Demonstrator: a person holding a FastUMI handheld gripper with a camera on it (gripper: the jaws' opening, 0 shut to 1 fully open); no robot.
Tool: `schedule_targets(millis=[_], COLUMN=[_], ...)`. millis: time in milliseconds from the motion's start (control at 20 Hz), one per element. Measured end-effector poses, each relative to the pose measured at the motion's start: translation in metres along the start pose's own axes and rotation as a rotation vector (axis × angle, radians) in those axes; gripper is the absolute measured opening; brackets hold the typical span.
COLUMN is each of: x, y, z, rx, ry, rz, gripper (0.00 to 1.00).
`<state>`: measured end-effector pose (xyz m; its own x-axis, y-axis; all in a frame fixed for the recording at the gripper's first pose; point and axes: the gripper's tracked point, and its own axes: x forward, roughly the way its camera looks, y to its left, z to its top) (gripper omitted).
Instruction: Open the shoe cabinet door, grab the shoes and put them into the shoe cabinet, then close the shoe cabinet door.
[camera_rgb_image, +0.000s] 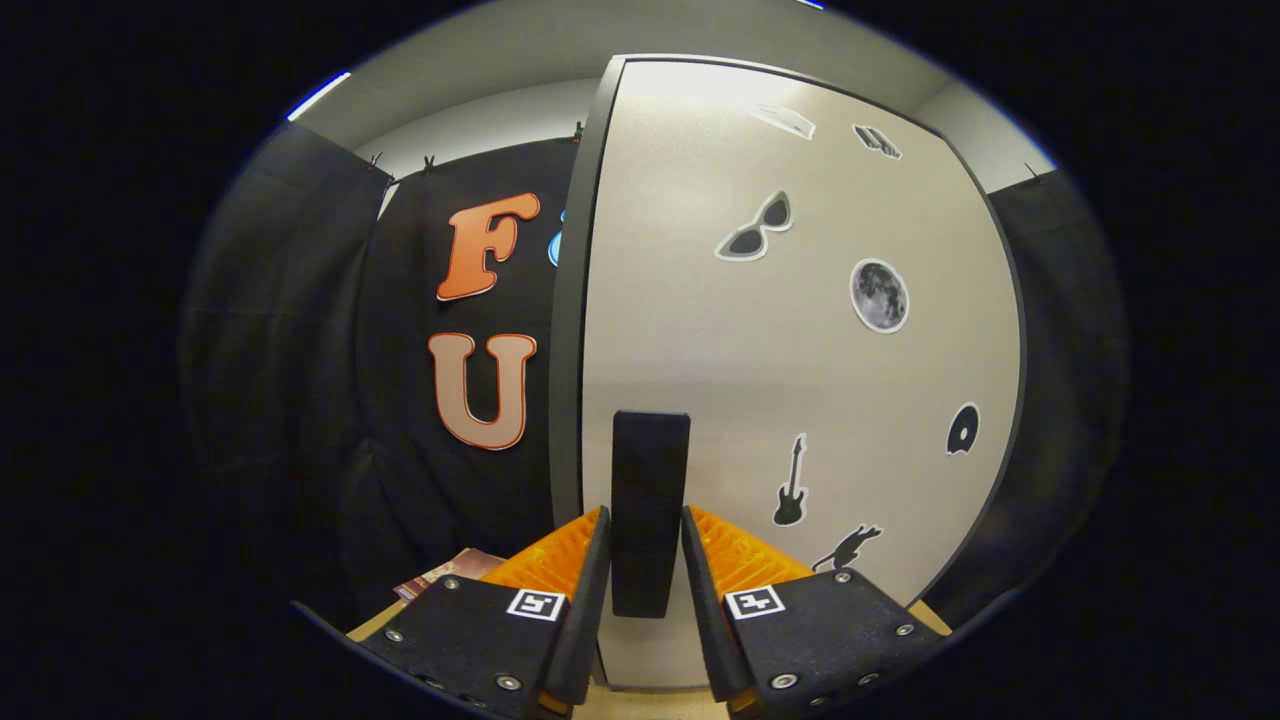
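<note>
Two claw (646, 570) fingers pinch black handle (650, 500) on pale sticker-dotted cabinet door (700, 330); wooden floor (375, 625) below.

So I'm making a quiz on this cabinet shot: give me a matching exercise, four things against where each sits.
1. door handle
2. moon sticker
3. guitar sticker
4. sunglasses sticker

A. just beside the handle, on the cabinet door
B. between the fingers of the hand-held gripper
C. above the moon
D. below the sunglasses, above the guitar

Pairs: 1-B, 2-D, 3-A, 4-C
</note>
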<state>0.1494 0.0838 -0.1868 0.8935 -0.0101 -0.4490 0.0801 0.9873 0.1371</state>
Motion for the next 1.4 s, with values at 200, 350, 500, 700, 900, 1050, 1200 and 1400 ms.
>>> schedule_targets(millis=[200,350,500,700,900,1050,1200,1400], x=[0.009,0.007,-0.001,-0.031,-0.063,-0.095,-0.131,-0.178], y=[-0.001,-0.001,-0.001,-0.003,-0.014,-0.030,-0.052,-0.096], z=[-0.004,-0.006,-0.006,-0.008,-0.010,-0.014,-0.015,-0.028], rx=[0.031,0.058,0.075,0.066,0.075,0.077,0.093,0.115], ry=[0.006,0.036,0.050,0.035,0.047,0.062,0.055,0.054], rz=[-0.031,-0.034,-0.013,0.017,0.059,0.052,0.036,0.012], gripper=[0.39,0.33,0.24,0.22,0.21,0.21,0.21,0.19])
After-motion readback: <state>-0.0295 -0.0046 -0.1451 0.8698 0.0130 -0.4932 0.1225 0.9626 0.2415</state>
